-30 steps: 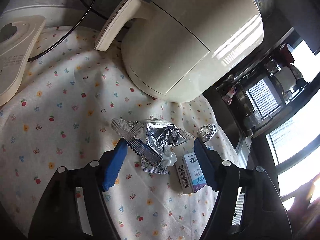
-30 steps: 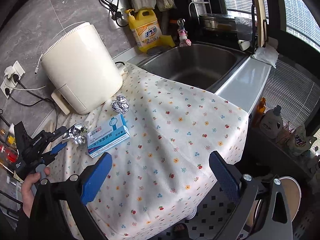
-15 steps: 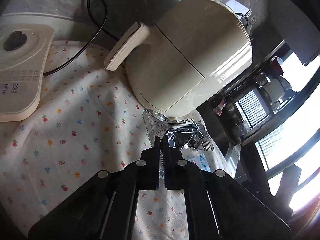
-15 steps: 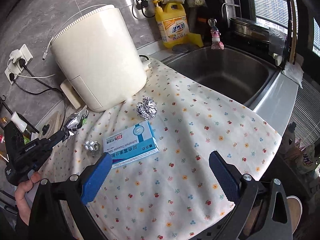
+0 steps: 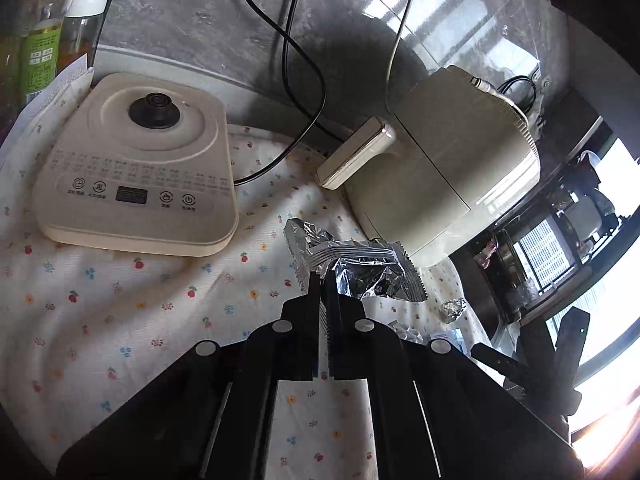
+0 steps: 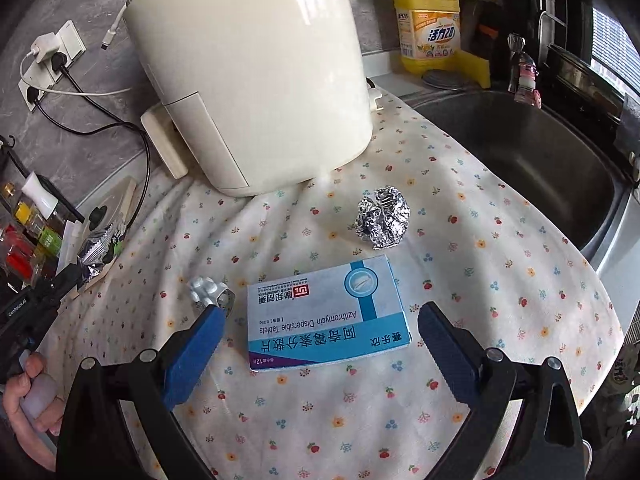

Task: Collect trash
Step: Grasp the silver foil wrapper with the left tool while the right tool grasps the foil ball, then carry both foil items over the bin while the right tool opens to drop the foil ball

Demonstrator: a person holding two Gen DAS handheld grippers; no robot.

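My left gripper (image 5: 322, 280) is shut on a crumpled silver foil wrapper (image 5: 352, 264) and holds it above the floral cloth; the wrapper also shows in the right wrist view (image 6: 98, 250) at the far left. My right gripper (image 6: 320, 320) is open, its blue pads either side of a blue and white medicine box (image 6: 326, 316) lying flat on the cloth. A small blister pack (image 6: 210, 290) lies by the left pad. A foil ball (image 6: 384, 216) sits beyond the box, also in the left wrist view (image 5: 452, 309).
A cream air fryer (image 6: 252, 72) stands behind the trash. A cream appliance base (image 5: 136, 164) sits at the left with cables behind. A steel sink (image 6: 528, 168) lies to the right, a yellow detergent bottle (image 6: 432, 24) behind it. Condiment bottles (image 6: 28, 232) stand far left.
My left gripper closed on the foil wrapper and lifted it up and to the left. My right gripper moved forward and down until its pads flank the medicine box.
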